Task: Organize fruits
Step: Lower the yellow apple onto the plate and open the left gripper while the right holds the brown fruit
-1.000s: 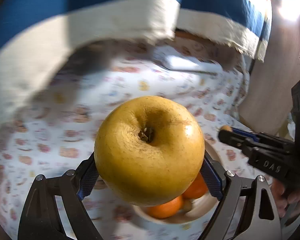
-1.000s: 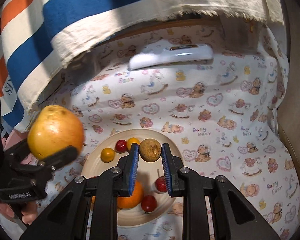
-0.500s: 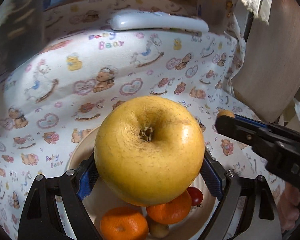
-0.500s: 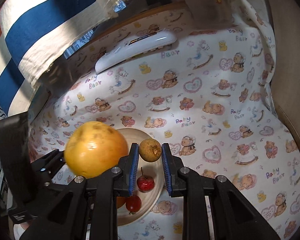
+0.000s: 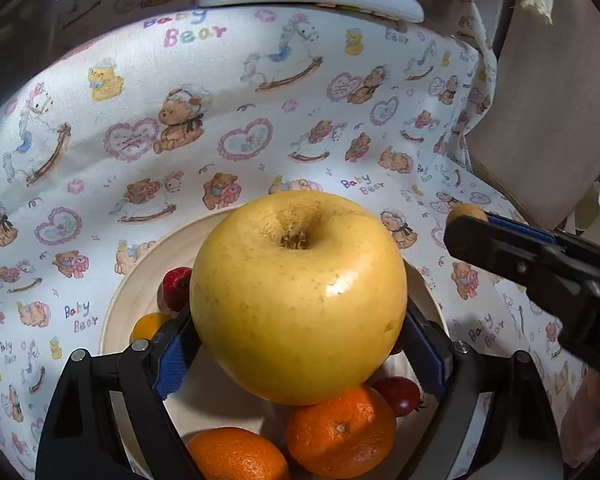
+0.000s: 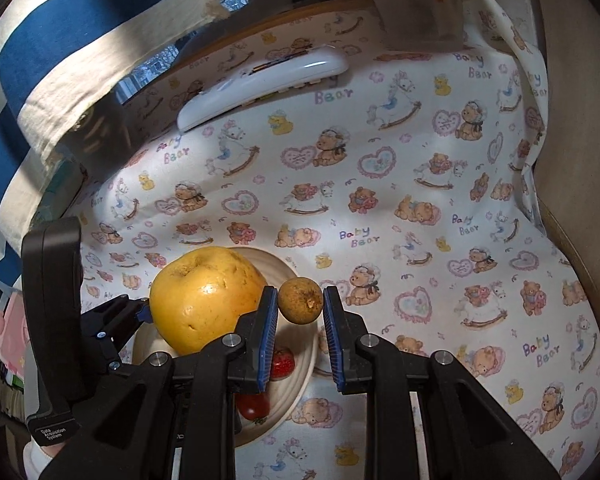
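Observation:
My left gripper (image 5: 300,344) is shut on a large yellow apple (image 5: 298,296) and holds it above a cream plate (image 5: 140,280). The plate holds two oranges (image 5: 340,432), a yellow cherry tomato (image 5: 150,326) and small red fruits (image 5: 176,286). My right gripper (image 6: 300,308) is shut on a small brown round fruit (image 6: 300,300) over the plate's right rim (image 6: 304,372). The apple also shows in the right wrist view (image 6: 206,300), just left of the small fruit. The right gripper also shows in the left wrist view (image 5: 466,220).
A bear-print cloth (image 6: 400,200) covers the table. A white remote control (image 6: 260,84) lies at the back. A striped blue and white towel (image 6: 60,40) hangs at the back left. A brown chair back (image 5: 548,100) stands at the right.
Both grippers have moved forward and lower over the table with their fruits. The apple has tilted in the left gripper and now hangs over the plate's middle.

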`<state>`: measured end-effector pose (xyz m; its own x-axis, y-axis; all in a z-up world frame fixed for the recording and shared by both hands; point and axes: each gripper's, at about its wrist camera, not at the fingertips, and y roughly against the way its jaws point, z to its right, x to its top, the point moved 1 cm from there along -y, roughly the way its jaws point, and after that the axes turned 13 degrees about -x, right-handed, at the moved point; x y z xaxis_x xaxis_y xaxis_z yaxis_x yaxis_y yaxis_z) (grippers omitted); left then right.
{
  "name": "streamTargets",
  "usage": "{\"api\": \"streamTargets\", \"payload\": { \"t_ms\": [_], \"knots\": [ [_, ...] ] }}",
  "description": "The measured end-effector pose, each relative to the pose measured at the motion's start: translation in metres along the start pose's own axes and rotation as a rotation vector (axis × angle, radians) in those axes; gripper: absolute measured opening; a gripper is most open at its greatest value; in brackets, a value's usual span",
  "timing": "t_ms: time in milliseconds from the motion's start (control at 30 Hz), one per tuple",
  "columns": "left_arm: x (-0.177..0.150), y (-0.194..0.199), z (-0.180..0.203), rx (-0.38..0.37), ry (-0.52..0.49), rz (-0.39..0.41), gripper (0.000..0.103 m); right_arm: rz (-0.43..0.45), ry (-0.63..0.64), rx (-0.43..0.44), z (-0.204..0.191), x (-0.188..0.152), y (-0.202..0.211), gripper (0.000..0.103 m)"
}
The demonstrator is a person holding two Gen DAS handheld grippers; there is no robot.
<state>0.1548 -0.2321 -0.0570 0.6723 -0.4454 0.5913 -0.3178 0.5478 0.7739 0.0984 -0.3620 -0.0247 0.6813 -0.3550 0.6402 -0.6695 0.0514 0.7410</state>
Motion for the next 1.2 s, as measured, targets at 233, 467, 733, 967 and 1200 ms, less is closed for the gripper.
{"api": "streamTargets", "payload": {
  "t_ms": [233,467,733,967,1200],
  "knots": [
    [0.000,-0.001,-0.001,-0.007,0.013,-0.003,0.090,-0.008,-0.016,0.011,0.003,0.001,0.001,0.024],
    [-0.001,0.002,-0.003,-0.027,0.028,0.025,0.091,-0.012,-0.016,0.012,0.002,0.000,0.001,0.024],
    [0.004,0.012,-0.001,-0.008,-0.001,0.084,0.099,-0.011,-0.017,0.013,0.002,-0.001,0.002,0.024],
    [-0.007,0.054,-0.004,-0.001,-0.007,0.246,0.099,-0.004,-0.005,0.022,-0.002,-0.002,0.006,0.024],
    [-0.032,0.112,-0.017,0.094,0.007,0.394,0.099,-0.029,0.063,0.000,-0.013,-0.008,0.000,0.024]
  ]
}}
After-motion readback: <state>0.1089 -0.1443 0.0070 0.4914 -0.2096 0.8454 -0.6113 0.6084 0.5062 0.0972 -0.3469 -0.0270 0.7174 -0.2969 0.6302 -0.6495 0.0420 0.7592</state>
